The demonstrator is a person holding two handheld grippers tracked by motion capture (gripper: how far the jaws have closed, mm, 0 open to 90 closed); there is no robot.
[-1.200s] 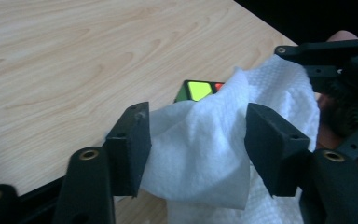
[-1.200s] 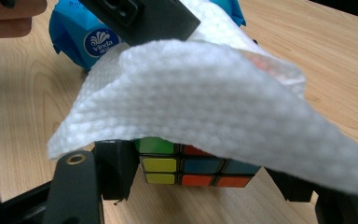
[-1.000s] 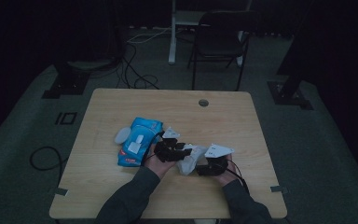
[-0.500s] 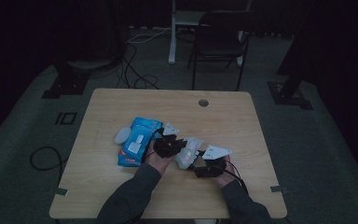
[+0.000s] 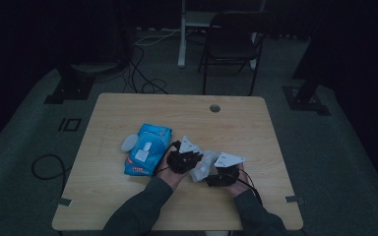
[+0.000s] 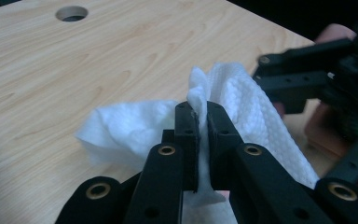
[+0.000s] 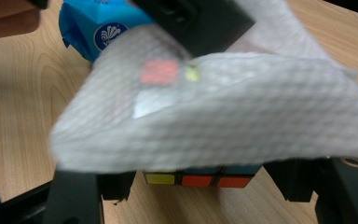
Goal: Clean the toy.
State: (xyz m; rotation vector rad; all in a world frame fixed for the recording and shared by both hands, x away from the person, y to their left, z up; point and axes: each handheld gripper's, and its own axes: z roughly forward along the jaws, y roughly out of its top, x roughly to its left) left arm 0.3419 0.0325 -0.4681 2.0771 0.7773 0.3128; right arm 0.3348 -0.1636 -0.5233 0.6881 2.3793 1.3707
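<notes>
A white textured wipe (image 6: 126, 126) lies between my two grippers near the table's front middle. My left gripper (image 6: 199, 112) is shut on a raised fold of it. In the high view the left gripper (image 5: 189, 156) sits just right of a blue wipes pack (image 5: 145, 147), with the wipe (image 5: 203, 167) beside it. My right gripper (image 5: 216, 177) holds a colour puzzle cube (image 7: 196, 179) between its jaws. The wipe (image 7: 242, 112) drapes over the cube's top and hides most of it. A yellow and two orange stickers show below its edge.
The wooden table (image 5: 236, 128) has a round cable hole (image 5: 215, 108) at the back. A pale oval lid (image 5: 128, 143) lies left of the blue pack (image 7: 81, 28). A chair (image 5: 234, 44) and cables stand on the floor beyond the table.
The left hand has edged slightly right toward the wipe and the right gripper. The right hand has kept still.
</notes>
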